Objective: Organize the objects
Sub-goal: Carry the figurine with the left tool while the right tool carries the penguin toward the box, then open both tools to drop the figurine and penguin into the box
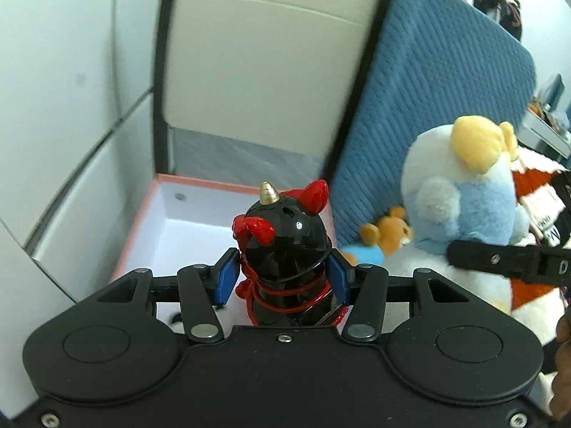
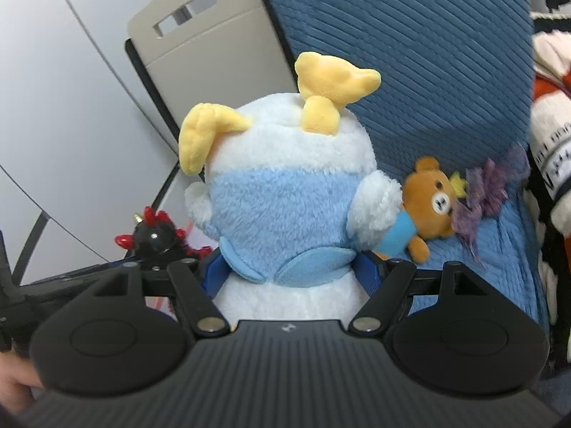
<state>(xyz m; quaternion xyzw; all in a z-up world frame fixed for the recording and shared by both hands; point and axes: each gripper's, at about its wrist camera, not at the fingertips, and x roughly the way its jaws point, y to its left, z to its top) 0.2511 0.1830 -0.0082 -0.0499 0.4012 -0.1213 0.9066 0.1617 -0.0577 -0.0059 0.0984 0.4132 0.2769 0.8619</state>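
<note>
Left hand-held gripper clamps black figurine, base hidden, right hand-held gripper squeezes plush, pads mostly hidden

Blue corduroy cushion carries small bear plush.

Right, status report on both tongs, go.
Left tongs shut on glossy black-and-red horned figurine. Right tongs shut on blue-and-white plush toy. Nothing blocking.
</note>
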